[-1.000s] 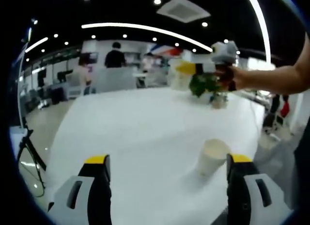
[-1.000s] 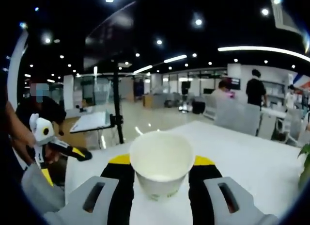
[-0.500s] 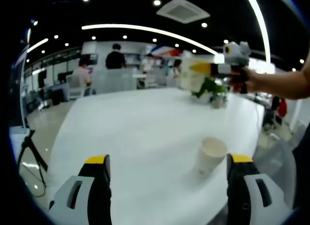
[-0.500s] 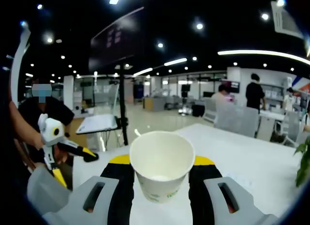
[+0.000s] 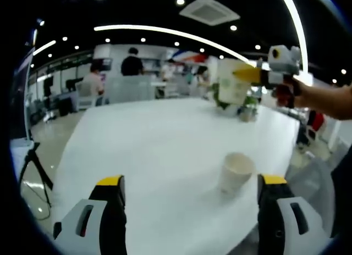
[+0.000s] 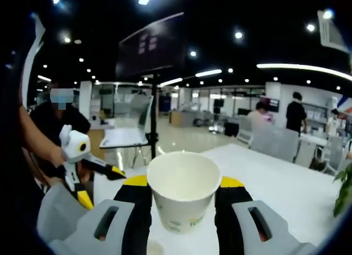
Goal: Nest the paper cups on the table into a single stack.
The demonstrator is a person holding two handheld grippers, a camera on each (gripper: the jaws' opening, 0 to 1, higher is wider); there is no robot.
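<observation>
A white paper cup (image 5: 235,172) stands upright on the white table (image 5: 154,139), just inside my left gripper's right jaw. My left gripper (image 5: 191,181) is open with nothing between its jaws. In the right gripper view it shows at the left edge as the left gripper (image 6: 99,184), held in a person's hand with its jaws apart. My right gripper (image 6: 183,181) is shut on a second paper cup (image 6: 184,192), which is upright with its mouth towards the camera. In the left gripper view this held cup (image 5: 232,82) hangs high over the table's far right, in the right gripper (image 5: 247,75).
A potted green plant (image 5: 243,107) stands at the table's far right, below the held cup. The table's edge (image 5: 66,156) drops to the floor on the left, where a tripod (image 5: 30,167) stands. People and desks fill the office behind.
In the left gripper view, the right gripper and its cup have drifted right and a little up, off the plant. In the right gripper view, the left gripper sits higher and closer to centre.
</observation>
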